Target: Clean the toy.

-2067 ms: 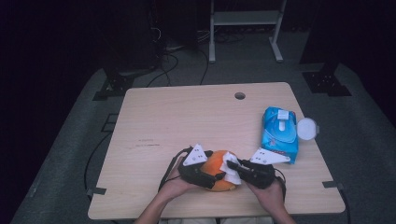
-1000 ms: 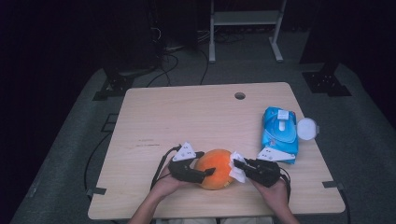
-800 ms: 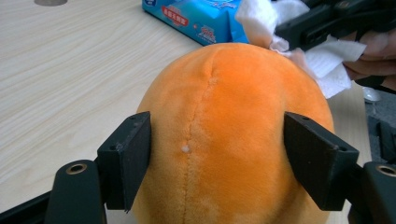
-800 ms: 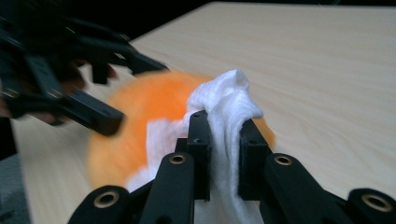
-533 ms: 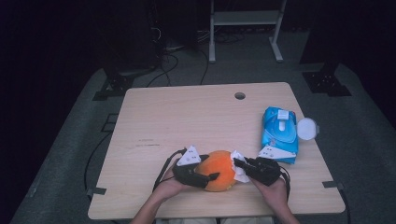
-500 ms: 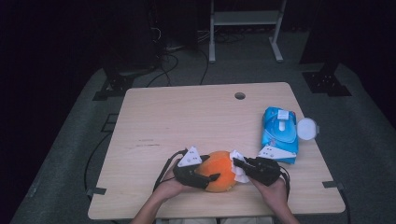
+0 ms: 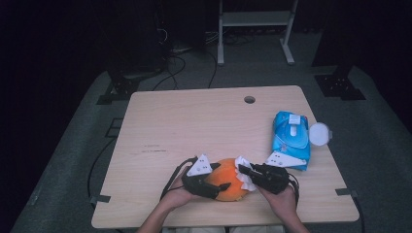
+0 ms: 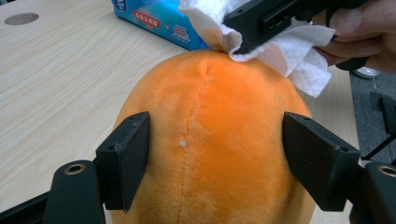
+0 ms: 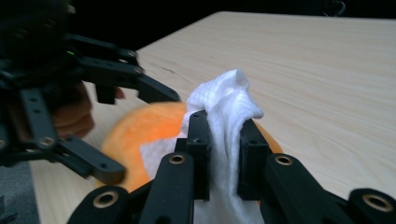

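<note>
An orange plush toy (image 7: 227, 180) rests on the table near its front edge. My left gripper (image 7: 216, 178) is shut on it; in the left gripper view the two jaws press the sides of the plush (image 8: 210, 140). My right gripper (image 7: 244, 170) is shut on a white wipe (image 7: 241, 161) and holds it against the toy's right upper side. In the right gripper view the wipe (image 9: 226, 102) bunches up between the jaws of the right gripper (image 9: 225, 140), with the plush (image 9: 140, 130) just behind it. The left gripper view has the wipe (image 8: 299, 56) touching the top of the toy.
A blue pack of wipes (image 7: 290, 138) lies at the table's right side, close to my right hand, with a white round lid (image 7: 319, 133) beside it. The wooden table (image 7: 194, 121) has a small hole (image 7: 249, 99) near its far edge. Cables and a metal rack (image 7: 252, 19) stand on the floor beyond.
The left gripper has shifted slightly left and back with the plush. The right gripper has moved the wipe a little over the toy's right side.
</note>
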`<control>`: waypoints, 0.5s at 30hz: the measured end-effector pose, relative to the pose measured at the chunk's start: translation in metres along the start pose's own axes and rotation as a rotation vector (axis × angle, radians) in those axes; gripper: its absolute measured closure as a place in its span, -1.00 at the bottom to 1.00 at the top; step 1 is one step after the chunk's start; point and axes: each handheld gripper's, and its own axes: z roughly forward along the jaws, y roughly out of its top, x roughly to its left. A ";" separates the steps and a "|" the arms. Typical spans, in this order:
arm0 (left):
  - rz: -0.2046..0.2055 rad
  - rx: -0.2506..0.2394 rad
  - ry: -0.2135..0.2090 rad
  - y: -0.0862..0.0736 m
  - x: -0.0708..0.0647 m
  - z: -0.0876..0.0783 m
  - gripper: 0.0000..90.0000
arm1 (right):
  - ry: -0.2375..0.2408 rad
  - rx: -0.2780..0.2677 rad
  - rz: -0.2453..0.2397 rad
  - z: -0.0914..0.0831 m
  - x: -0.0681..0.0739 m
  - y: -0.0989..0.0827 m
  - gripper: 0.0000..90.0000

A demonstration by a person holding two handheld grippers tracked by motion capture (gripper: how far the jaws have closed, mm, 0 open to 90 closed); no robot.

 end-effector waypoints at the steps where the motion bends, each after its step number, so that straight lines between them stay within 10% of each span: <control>1: 0.002 0.001 0.001 0.000 0.000 0.000 -0.43 | 0.002 0.003 -0.001 0.001 0.001 0.000 0.73; 15: -0.033 -0.008 -0.004 -0.003 0.008 -0.003 -0.43 | -0.024 0.016 0.012 -0.001 -0.006 -0.002 0.73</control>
